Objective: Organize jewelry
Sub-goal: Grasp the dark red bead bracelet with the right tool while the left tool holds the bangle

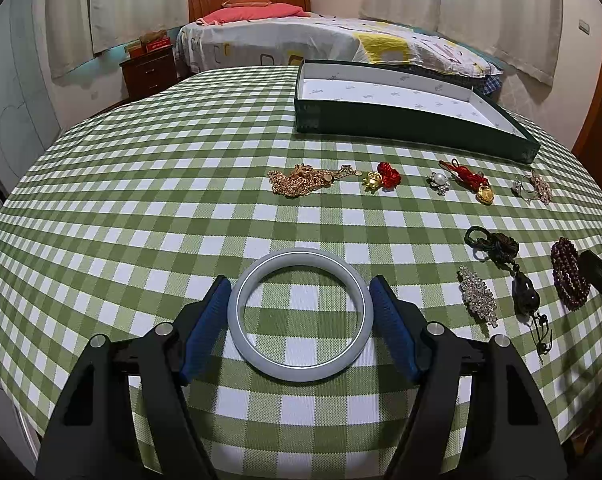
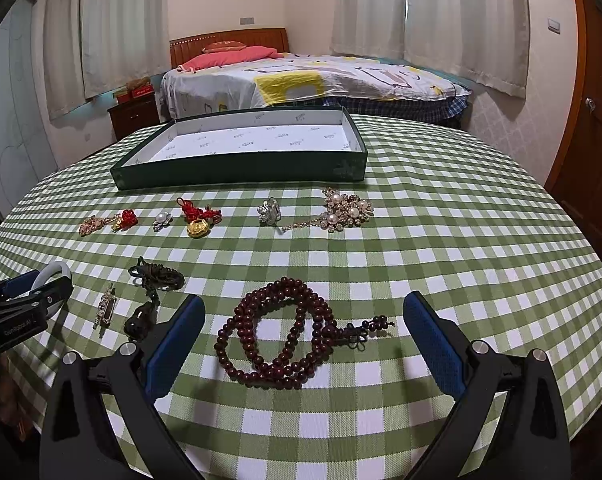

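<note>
A pale grey-green bangle (image 1: 300, 314) lies on the checked tablecloth between the blue pads of my left gripper (image 1: 301, 290); the pads touch or nearly touch its sides. My right gripper (image 2: 303, 312) is open wide around a coiled dark red bead string (image 2: 279, 340), touching nothing. The open dark green box (image 1: 401, 116) with a white lining stands empty at the far side; it also shows in the right wrist view (image 2: 241, 168). The left gripper (image 2: 25, 300) with the bangle shows at the left of the right wrist view.
Several jewelry pieces lie in a row before the box: gold chain (image 1: 301, 180), red knot charms (image 1: 467, 180), pearl brooches (image 2: 347, 210). Nearer lie a crystal clip (image 1: 477, 298) and a dark cord pendant (image 1: 501, 264). A bed (image 2: 301, 76) stands behind the table.
</note>
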Demonstrator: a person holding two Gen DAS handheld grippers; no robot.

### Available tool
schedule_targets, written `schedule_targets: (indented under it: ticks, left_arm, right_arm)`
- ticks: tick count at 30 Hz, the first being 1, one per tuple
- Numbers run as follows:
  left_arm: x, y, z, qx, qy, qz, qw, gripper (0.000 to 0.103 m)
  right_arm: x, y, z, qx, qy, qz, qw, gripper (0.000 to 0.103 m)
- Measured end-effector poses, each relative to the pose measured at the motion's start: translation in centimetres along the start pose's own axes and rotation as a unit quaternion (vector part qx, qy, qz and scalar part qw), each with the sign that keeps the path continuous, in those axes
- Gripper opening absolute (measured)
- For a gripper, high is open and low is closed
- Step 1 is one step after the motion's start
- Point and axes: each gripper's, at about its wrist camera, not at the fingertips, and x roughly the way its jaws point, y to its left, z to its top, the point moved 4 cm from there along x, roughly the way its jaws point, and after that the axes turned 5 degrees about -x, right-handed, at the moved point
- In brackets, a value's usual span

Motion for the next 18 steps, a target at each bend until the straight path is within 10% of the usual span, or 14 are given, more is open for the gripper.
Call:
schedule_targets:
  ticks: [18]
  left_arm:
    - [-0.4,1.8,0.5,-0.022,0.008,0.016,0.9996,0.069]
  right_arm:
    - [1.4,0.8,0.5,-0.017,0.026,-0.004,1.000,0.096]
